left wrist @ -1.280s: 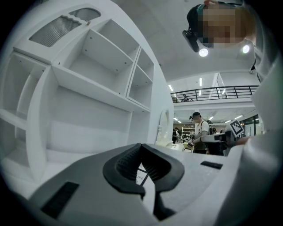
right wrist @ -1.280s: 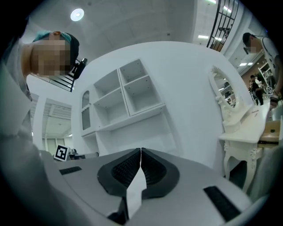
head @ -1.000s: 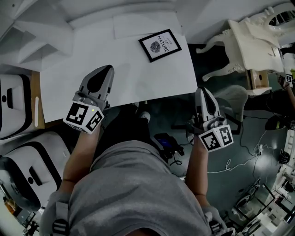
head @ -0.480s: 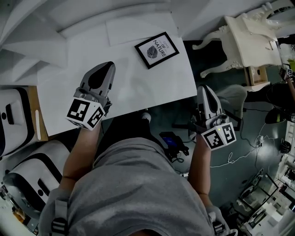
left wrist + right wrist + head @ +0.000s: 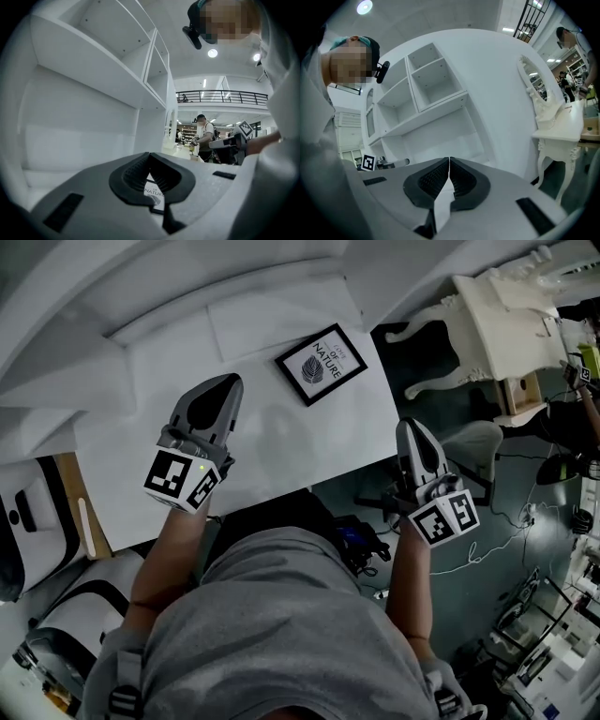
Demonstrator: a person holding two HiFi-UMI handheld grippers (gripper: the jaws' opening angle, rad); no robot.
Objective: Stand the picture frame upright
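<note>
While the picture frame lies flat and askew near the far right corner of the tabletop, your left gripper hovers over the tabletop, closed and empty, with the frame at its two o'clock. Your right gripper, also closed on nothing, hangs beyond the edge, with the frame at its eleven o'clock and about equally near.

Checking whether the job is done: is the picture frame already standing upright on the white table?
No, the picture frame lies flat, face up, on the white table in the head view.
</note>
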